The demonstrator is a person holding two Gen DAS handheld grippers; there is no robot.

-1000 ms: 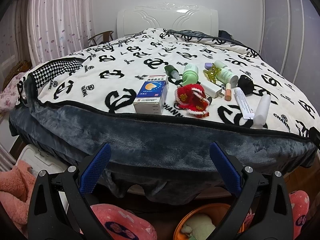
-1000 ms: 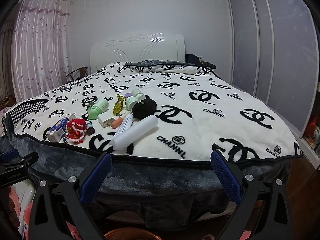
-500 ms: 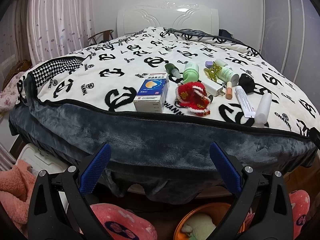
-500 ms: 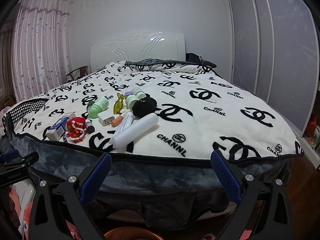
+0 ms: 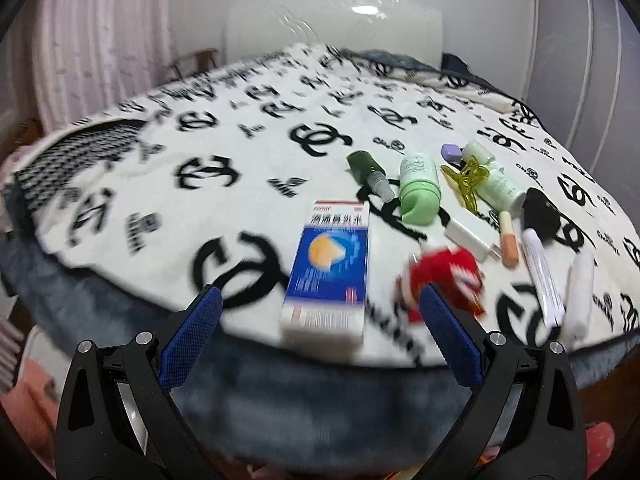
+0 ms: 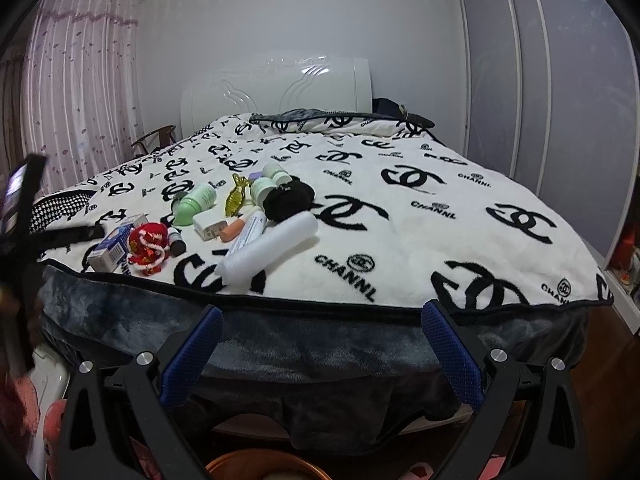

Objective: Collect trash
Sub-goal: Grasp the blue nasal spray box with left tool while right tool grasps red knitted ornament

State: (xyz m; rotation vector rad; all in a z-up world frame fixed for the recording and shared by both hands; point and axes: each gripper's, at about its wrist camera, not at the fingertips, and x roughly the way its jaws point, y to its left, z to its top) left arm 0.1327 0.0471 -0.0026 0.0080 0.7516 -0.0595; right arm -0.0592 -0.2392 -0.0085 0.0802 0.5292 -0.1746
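Observation:
A cluster of small items lies near the bed's front edge. A blue-and-white medicine box [image 5: 330, 266] [image 6: 114, 248] is nearest my left gripper [image 5: 318, 312], which stands open just short of it with nothing between its fingers. Beside the box are a red knitted toy [image 5: 444, 278] [image 6: 148, 246], a green bottle [image 5: 419, 190] [image 6: 194, 204], a white charger [image 5: 474, 236], a white tube [image 5: 542, 276] and a white cylinder [image 5: 580, 294] [image 6: 268, 254]. My right gripper [image 6: 318, 312] is open, low before the bed's edge.
The bed carries a white blanket with black logos [image 6: 420, 216] over a grey plush cover [image 6: 320, 344]. An orange basin [image 6: 264, 466] sits on the floor below. Pink fabric [image 5: 28, 396] lies at lower left. Wardrobe doors [image 6: 540, 92] stand on the right.
My left gripper has moved up and forward toward the medicine box, which now looks much larger and blurred. The right gripper has barely moved. Both stay open.

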